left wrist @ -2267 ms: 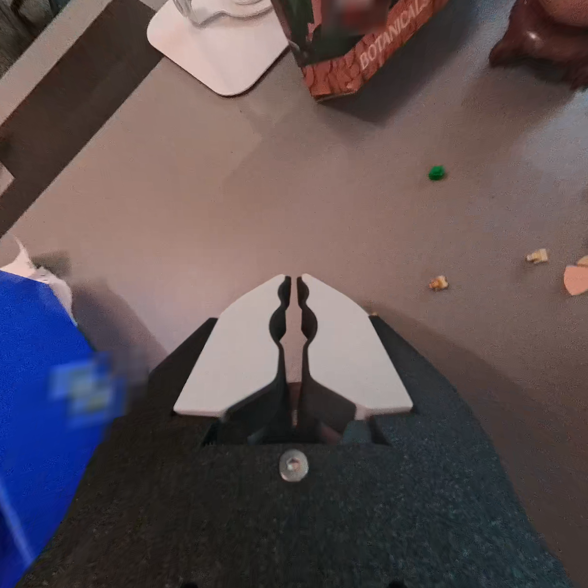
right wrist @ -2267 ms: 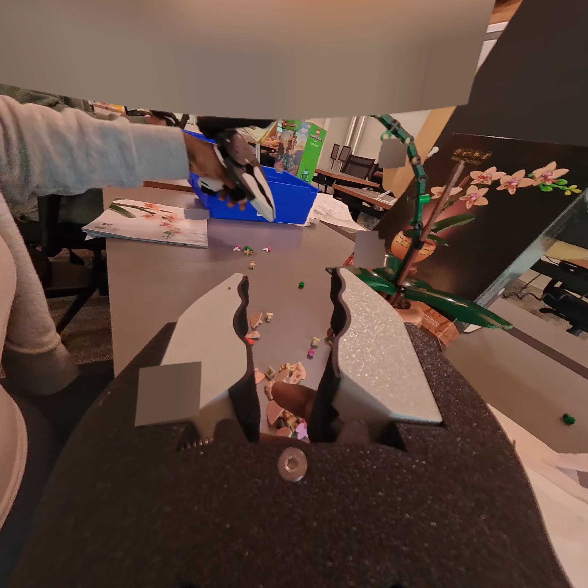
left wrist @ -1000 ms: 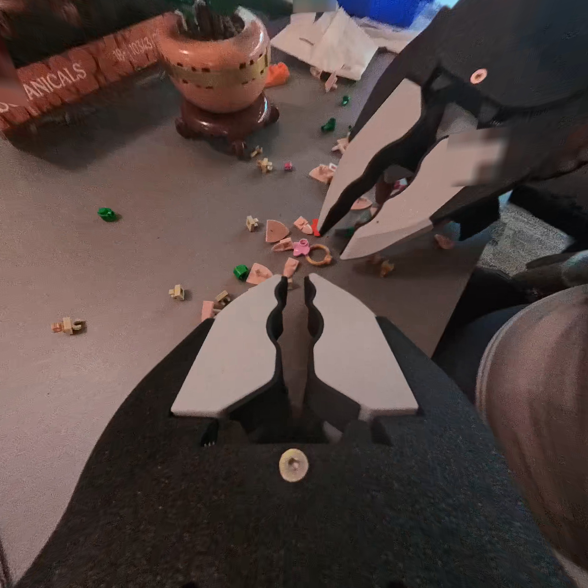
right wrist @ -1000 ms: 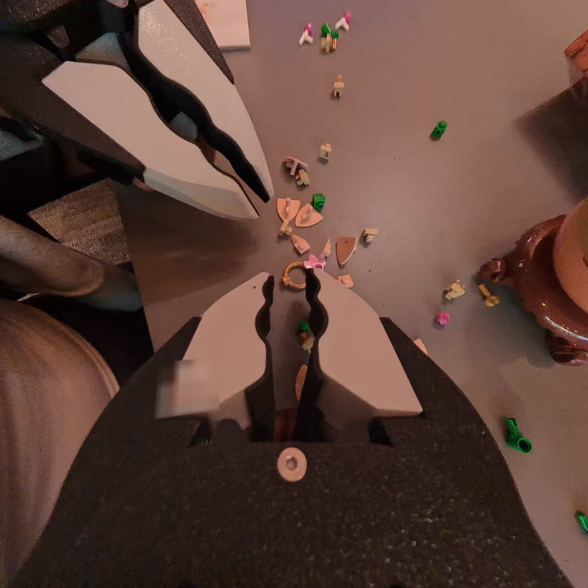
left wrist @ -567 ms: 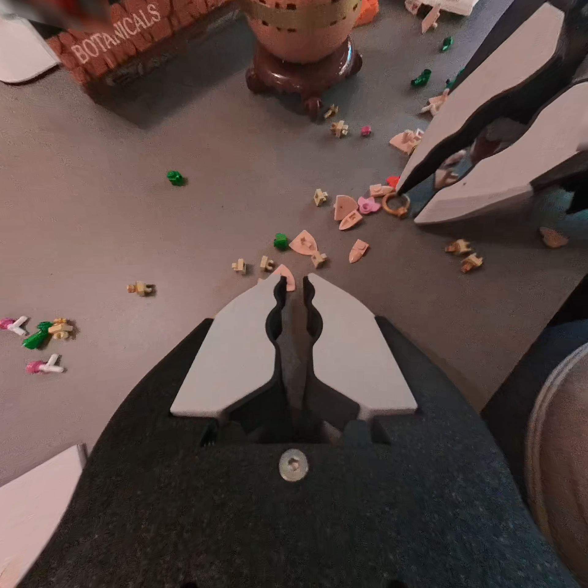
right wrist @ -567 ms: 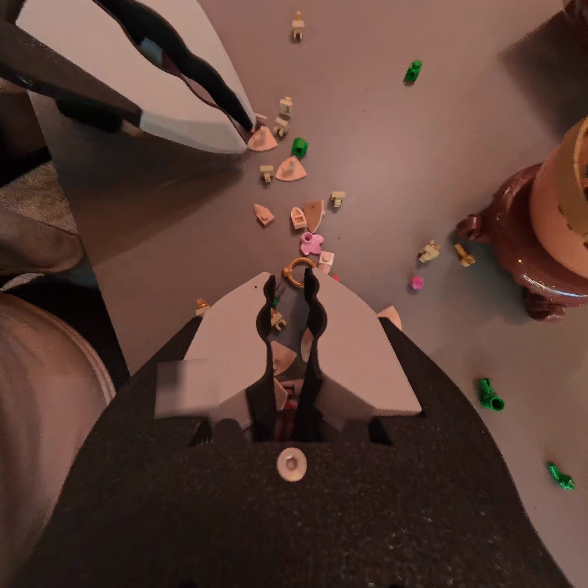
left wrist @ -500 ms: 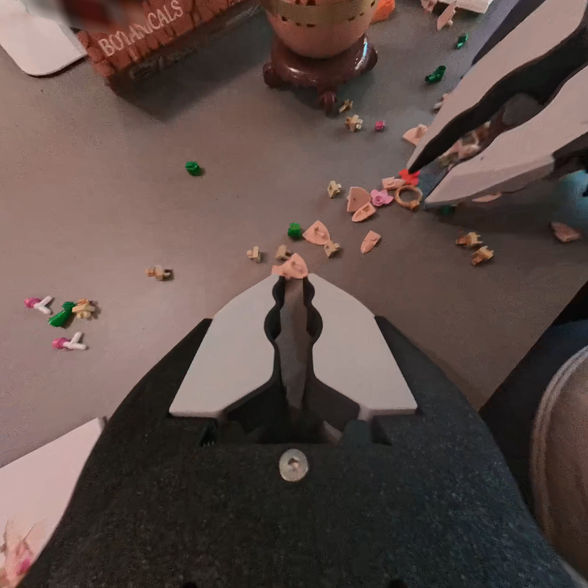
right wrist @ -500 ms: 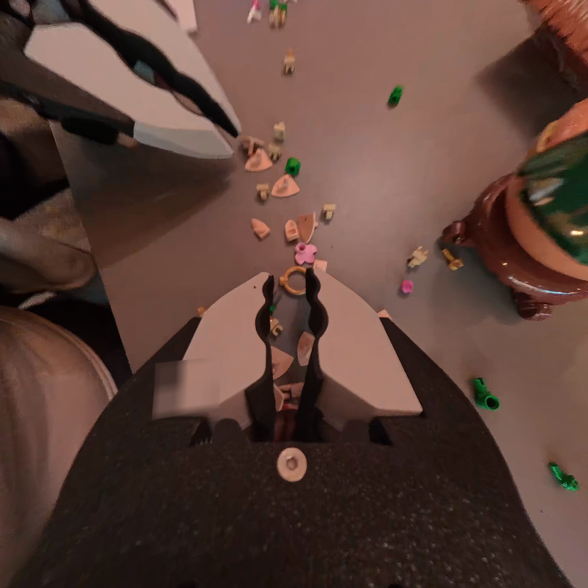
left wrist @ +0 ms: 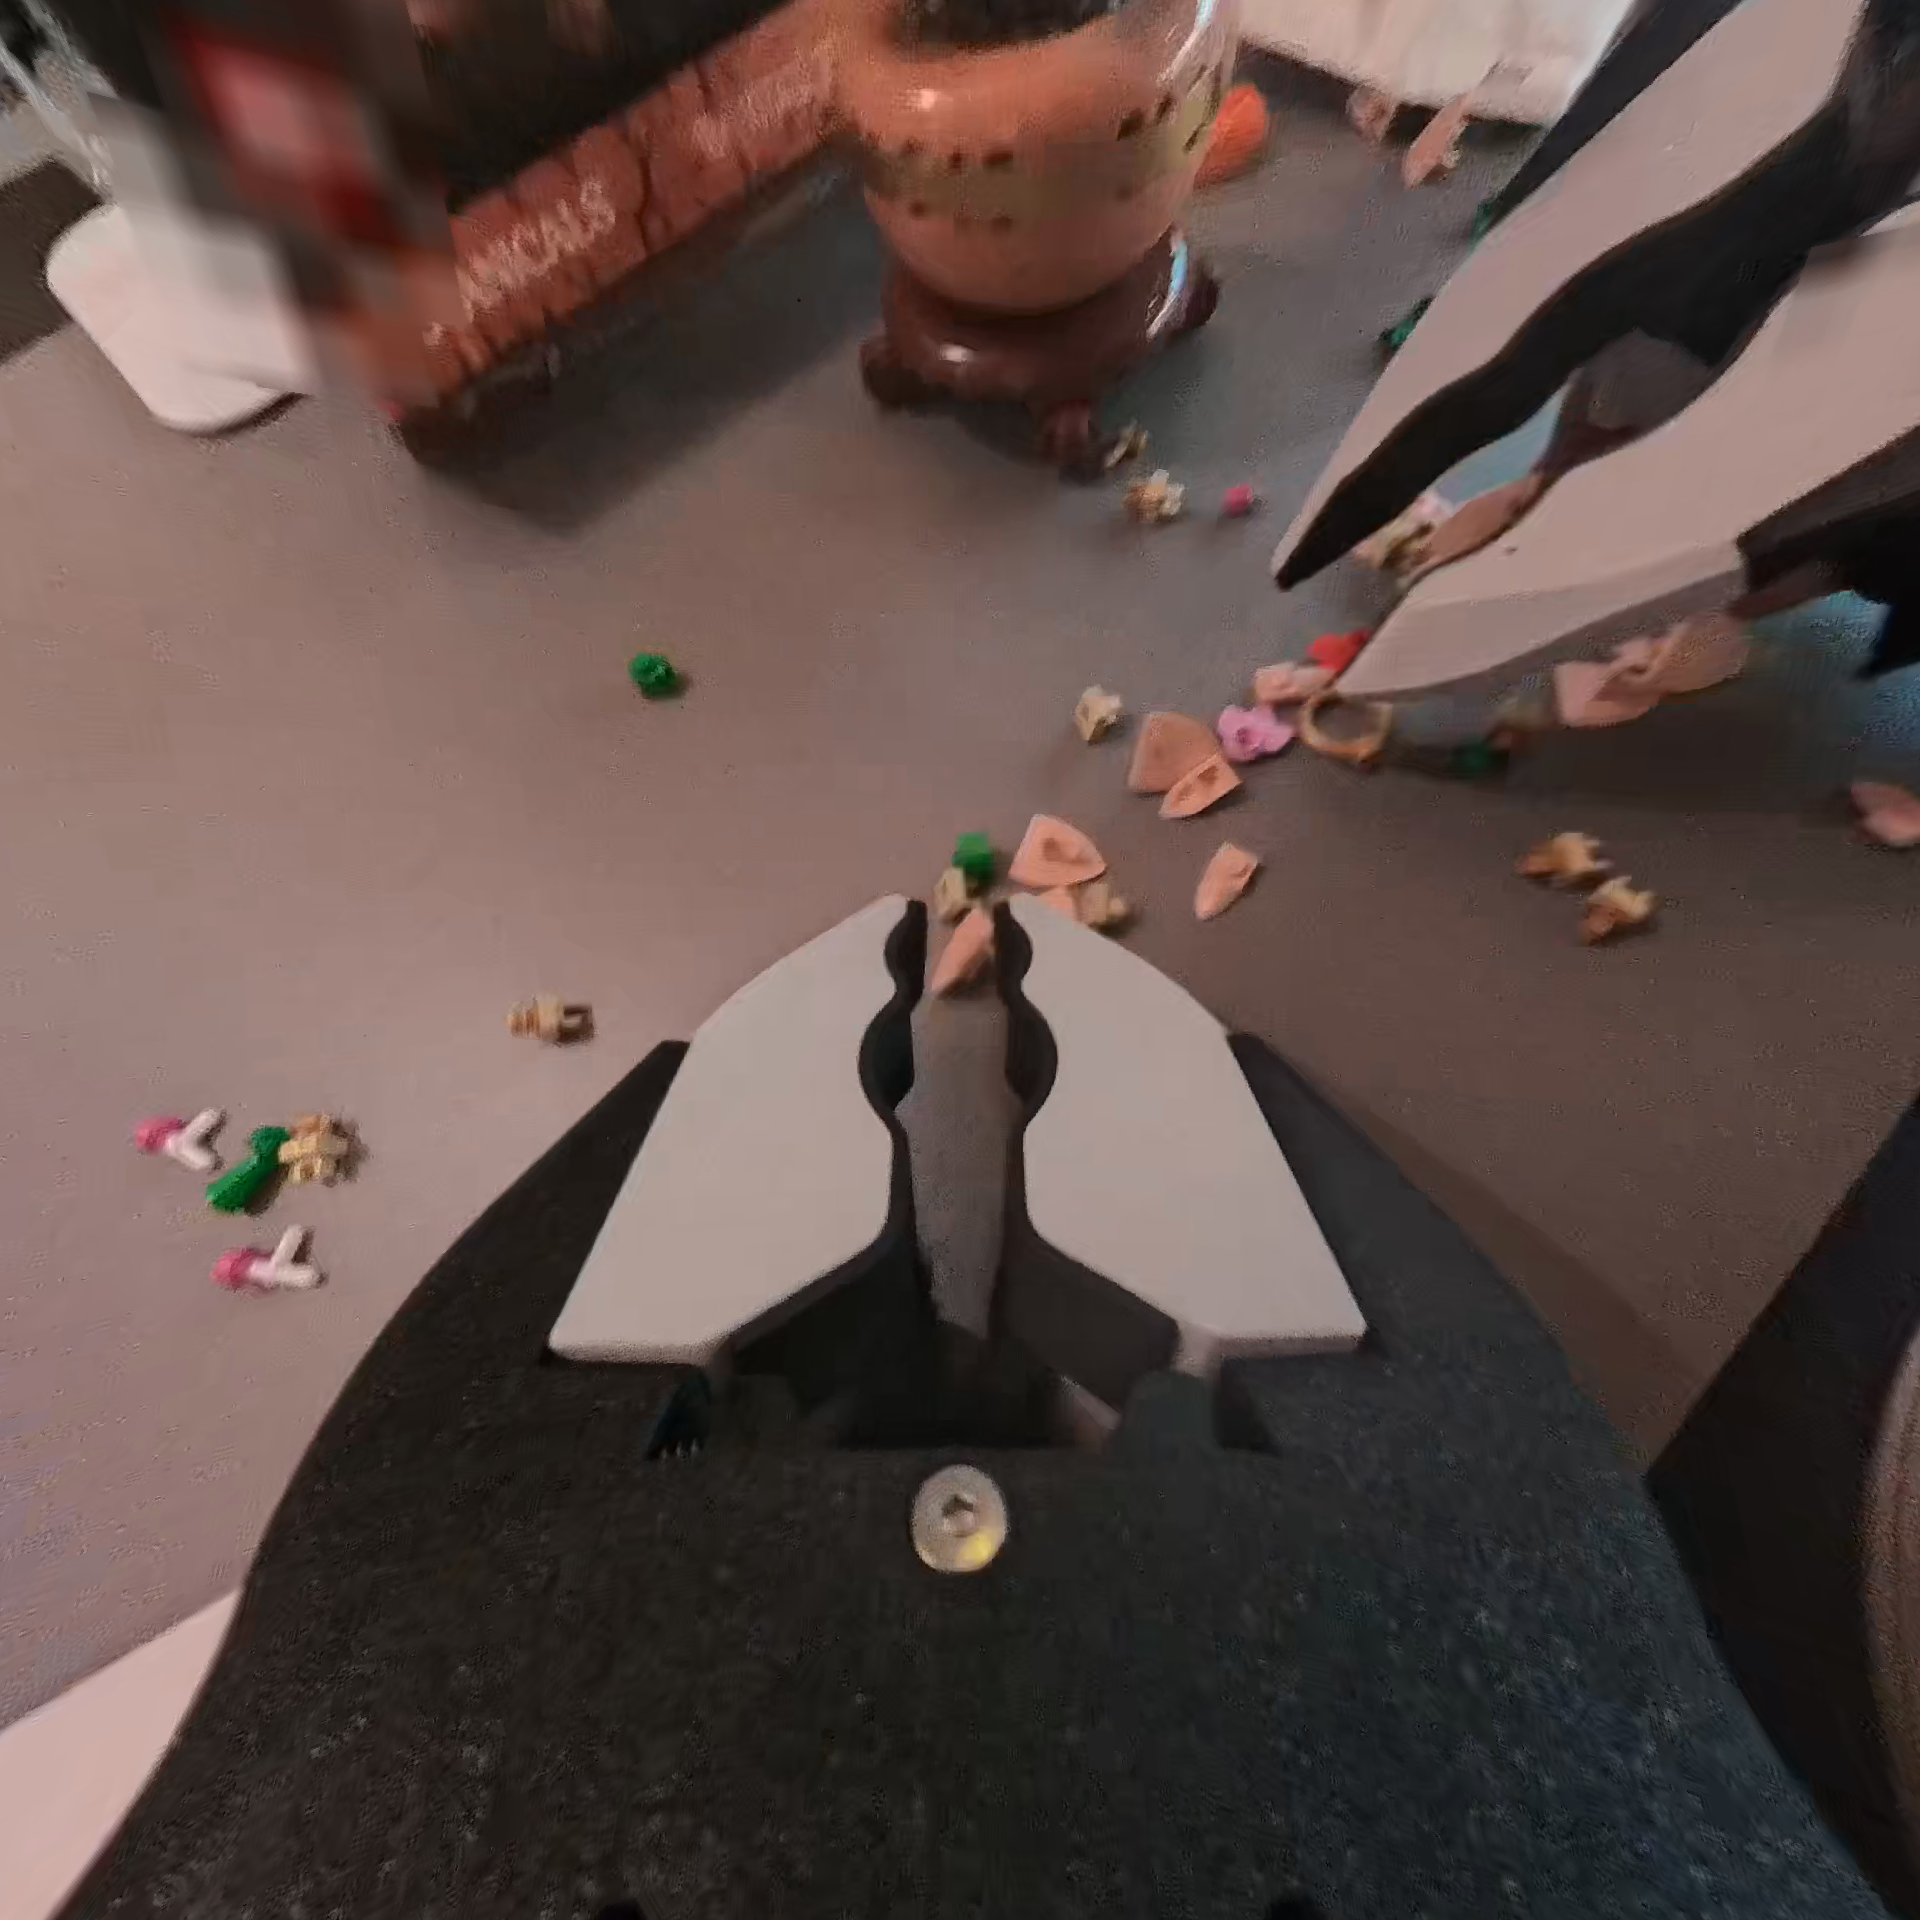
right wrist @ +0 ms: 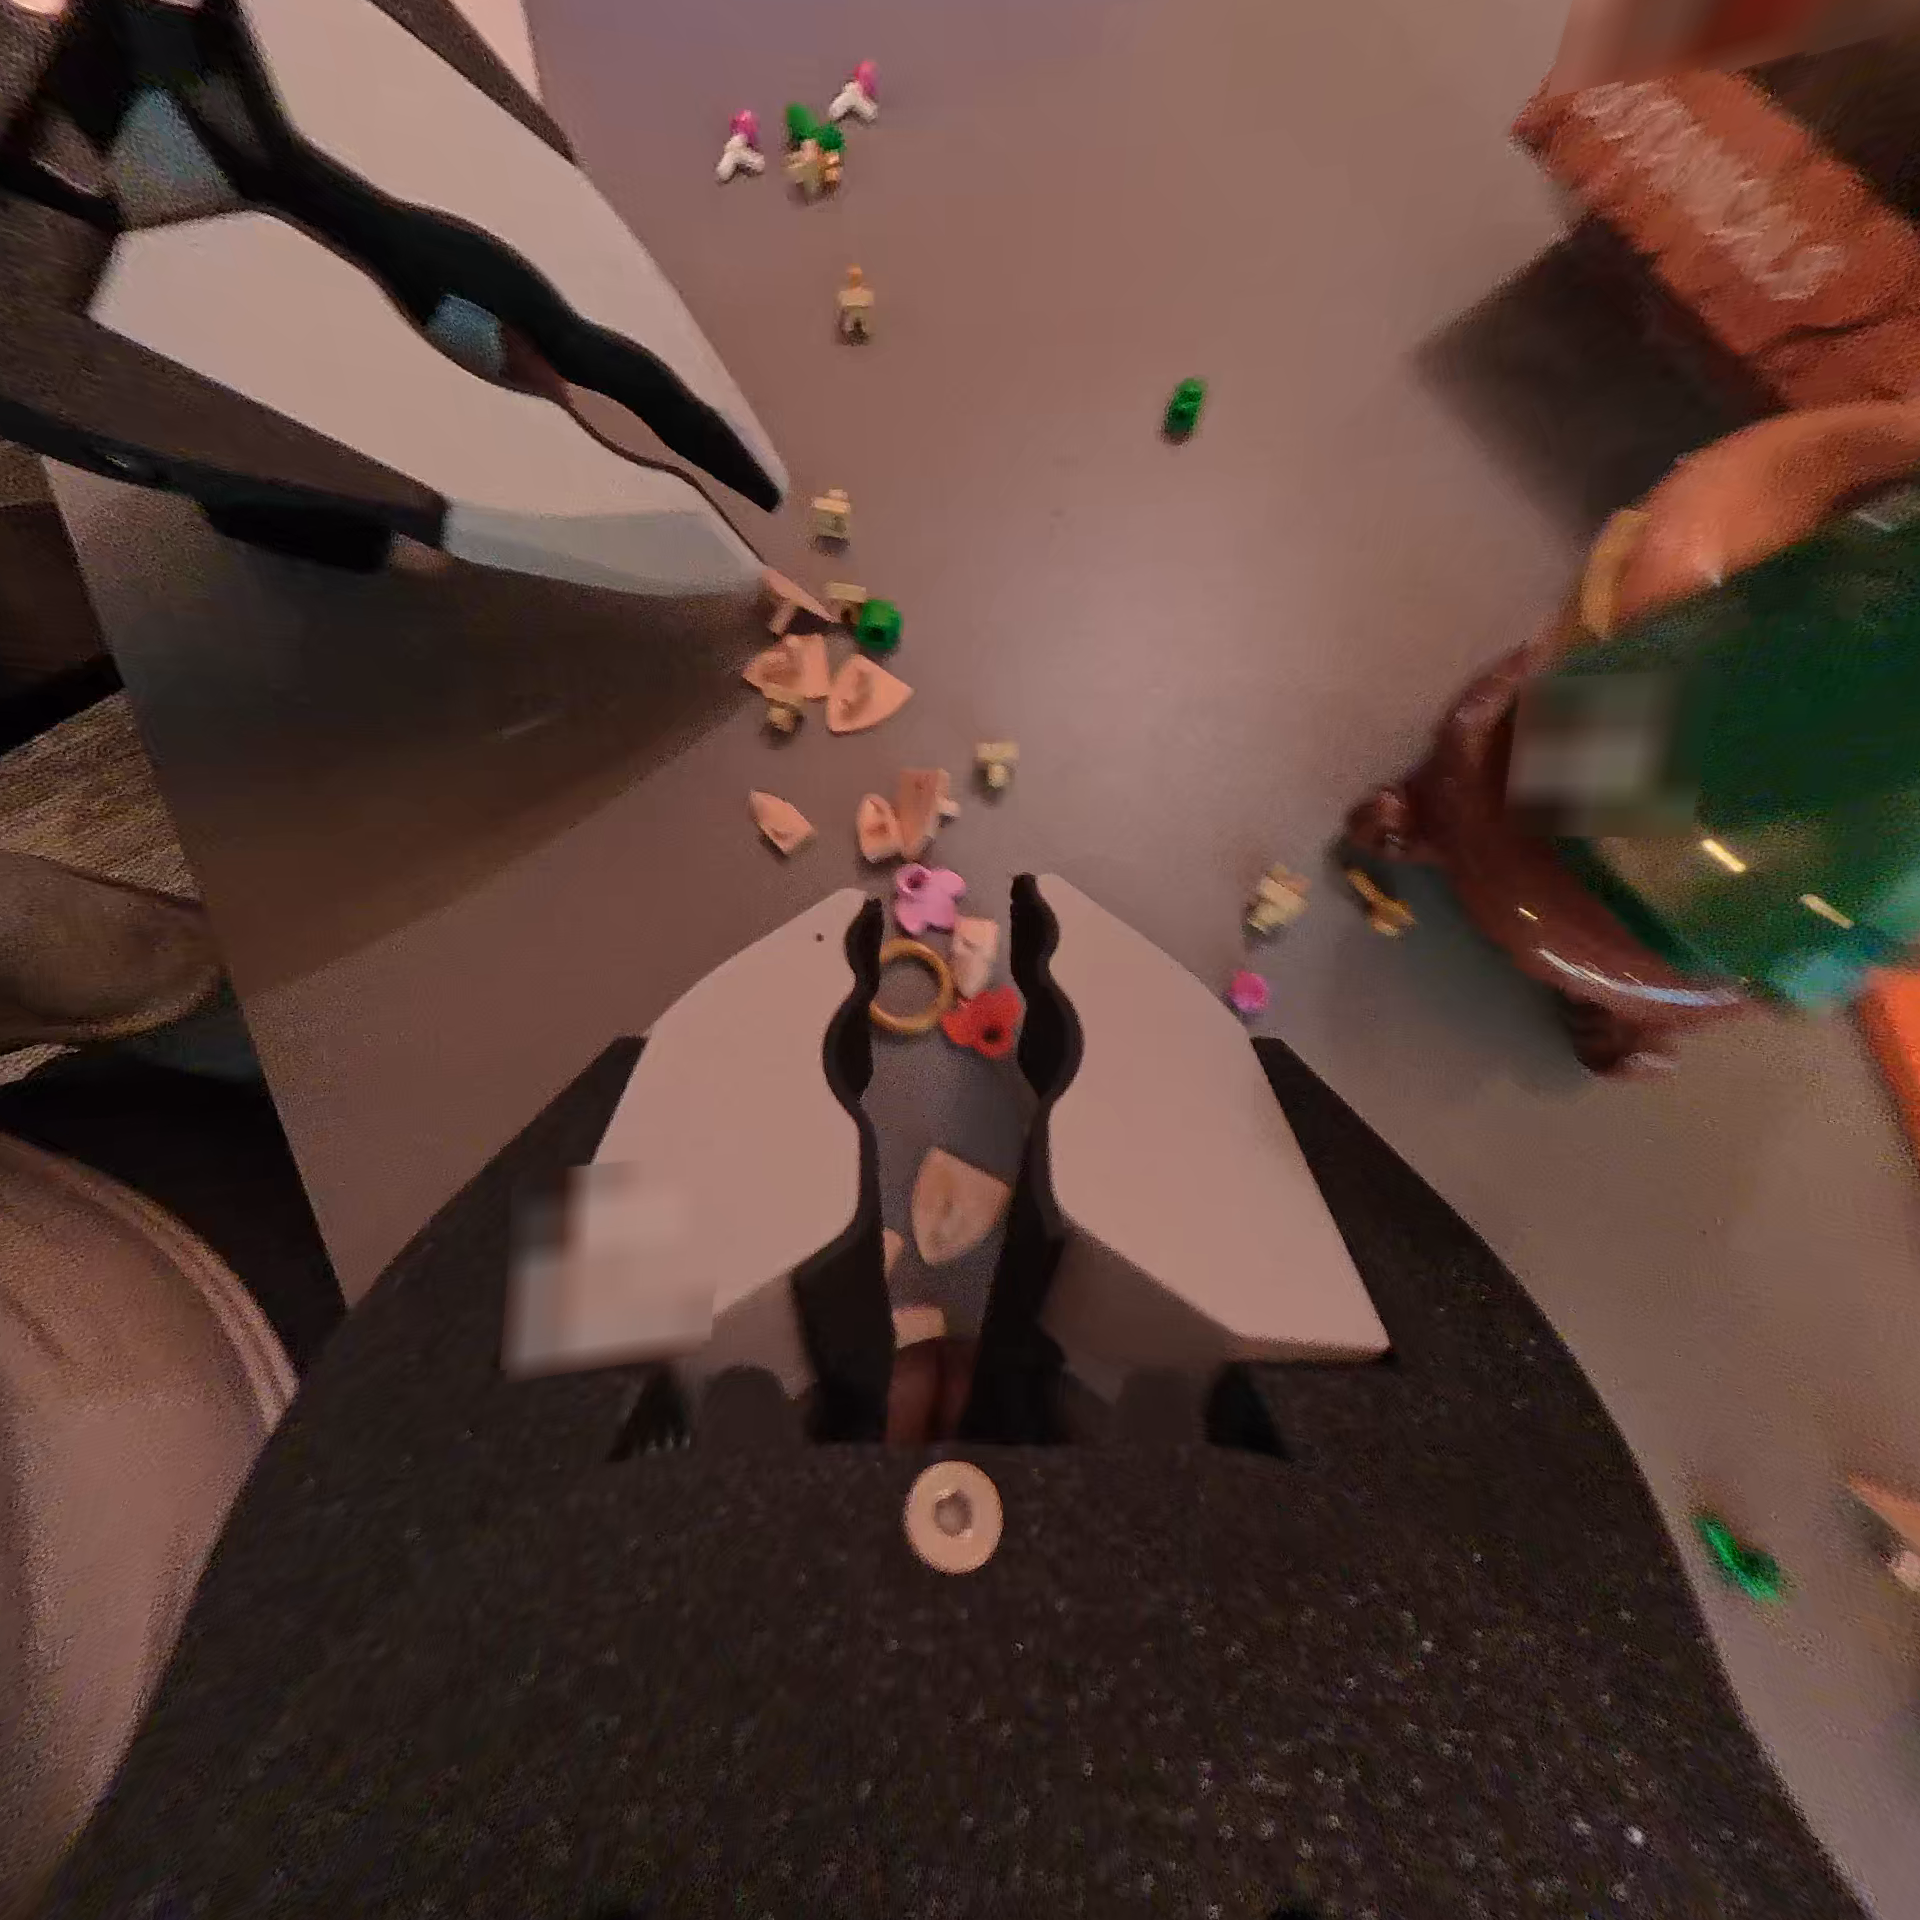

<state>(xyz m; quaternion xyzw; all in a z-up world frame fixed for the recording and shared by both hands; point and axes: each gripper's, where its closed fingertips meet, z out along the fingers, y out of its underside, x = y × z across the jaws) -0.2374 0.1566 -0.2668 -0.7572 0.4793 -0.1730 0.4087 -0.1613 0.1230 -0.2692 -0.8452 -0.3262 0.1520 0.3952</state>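
Small toy brick pieces lie scattered on a grey table (left wrist: 416, 831). My left gripper (left wrist: 958, 914) is low over the table with its jaws a narrow gap apart. A peach petal piece (left wrist: 961, 956) sits between its tips, and a green stud (left wrist: 974, 854) and another petal (left wrist: 1055, 854) lie just ahead. My right gripper (right wrist: 940, 896) is open. A gold ring (right wrist: 911, 987), a pink flower (right wrist: 928, 899), a red piece (right wrist: 982, 1023) and a peach petal (right wrist: 961, 1205) lie between its fingers. The right gripper (left wrist: 1325, 634) also shows in the left wrist view, and the left gripper (right wrist: 769, 540) in the right wrist view.
A peach pot on a brown base (left wrist: 1018, 187) with green leaves (right wrist: 1766, 779) stands at the back, beside a brick-patterned box (left wrist: 623, 208). Pink, white and green pieces (left wrist: 249, 1174) lie far left. A white sheet (left wrist: 83, 1714) is near left. The table edge (left wrist: 1558, 1195) runs close on the right.
My left gripper has swung left, away from the right one, and the petal now sits between its tips. My right gripper has moved forward over the ring and red piece.
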